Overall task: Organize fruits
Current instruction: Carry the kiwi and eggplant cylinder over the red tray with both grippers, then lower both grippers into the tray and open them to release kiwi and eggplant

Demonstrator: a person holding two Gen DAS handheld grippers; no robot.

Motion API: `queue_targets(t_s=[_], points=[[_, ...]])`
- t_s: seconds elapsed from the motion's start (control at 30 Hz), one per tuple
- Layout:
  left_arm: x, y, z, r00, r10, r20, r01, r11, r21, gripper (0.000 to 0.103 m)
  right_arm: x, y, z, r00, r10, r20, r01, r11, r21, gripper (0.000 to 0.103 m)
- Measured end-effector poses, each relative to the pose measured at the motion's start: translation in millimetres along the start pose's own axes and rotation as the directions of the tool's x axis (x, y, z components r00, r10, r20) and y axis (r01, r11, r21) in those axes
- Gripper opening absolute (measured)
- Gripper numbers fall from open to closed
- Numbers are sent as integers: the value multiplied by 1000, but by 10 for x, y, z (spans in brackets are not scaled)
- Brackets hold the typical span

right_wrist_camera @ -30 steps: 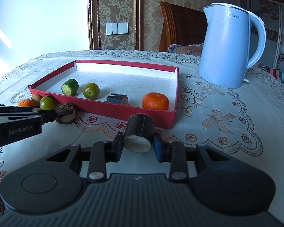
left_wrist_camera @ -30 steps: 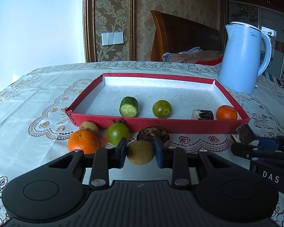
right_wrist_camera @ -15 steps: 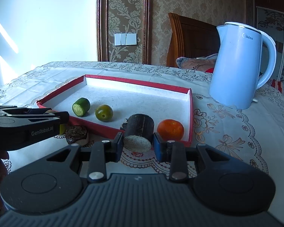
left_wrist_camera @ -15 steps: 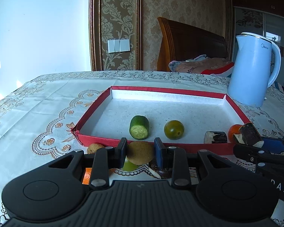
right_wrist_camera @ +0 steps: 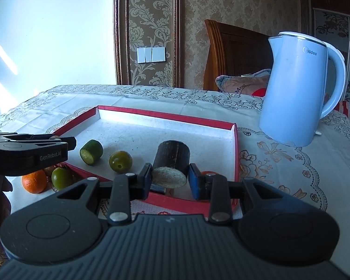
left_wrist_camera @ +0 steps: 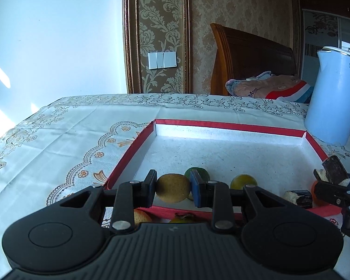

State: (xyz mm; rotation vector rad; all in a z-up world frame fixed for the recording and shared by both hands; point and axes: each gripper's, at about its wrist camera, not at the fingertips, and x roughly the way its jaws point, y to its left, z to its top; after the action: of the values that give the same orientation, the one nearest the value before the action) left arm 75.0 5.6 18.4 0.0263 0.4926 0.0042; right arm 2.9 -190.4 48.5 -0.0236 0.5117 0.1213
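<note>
- Kiwi (left_wrist_camera: pixel 173 187) sits clamped in your left gripper (left_wrist_camera: pixel 173 190), held above the near wall of the red tray (left_wrist_camera: pixel 228 125).
- Your right gripper (right_wrist_camera: pixel 170 179) clenches a dark cane piece (right_wrist_camera: pixel 171 161), pale cut end facing you, over the tray's near right corner.
- Inside the tray: a cucumber stub (right_wrist_camera: pixel 91 152) beside a green fruit (right_wrist_camera: pixel 120 161), plus an orange mostly hidden behind the right gripper.
- Outside, near the left gripper: an orange (right_wrist_camera: pixel 34 181) and a green tomato (right_wrist_camera: pixel 61 178) on the tablecloth (right_wrist_camera: pixel 280 163).
- Kettle (right_wrist_camera: pixel 296 88) stands beyond the tray's right side.

My left tongs (left_wrist_camera: pixel 173 187) are ribbed black plastic with silver screws; at three o'clock, one blue pad (left_wrist_camera: pixel 196 191).
</note>
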Motion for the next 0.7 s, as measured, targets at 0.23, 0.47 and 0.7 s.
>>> queue_targets(t_s=[0.23,0.47,0.7], points=[[180,59,3,999,-21,-39,19,999,-32,30,121,-16,5,1000,3,-15,-3,1000,13,31],[200,-2,21,998,-56,-25,56,998,-13,30,271,88,34,999,24,-35,-25,1000,-7,31],[214,-158,91,997,-74,-7,74,997,20,30,370,182,66,998,46,-37,-47,999,-20,32]])
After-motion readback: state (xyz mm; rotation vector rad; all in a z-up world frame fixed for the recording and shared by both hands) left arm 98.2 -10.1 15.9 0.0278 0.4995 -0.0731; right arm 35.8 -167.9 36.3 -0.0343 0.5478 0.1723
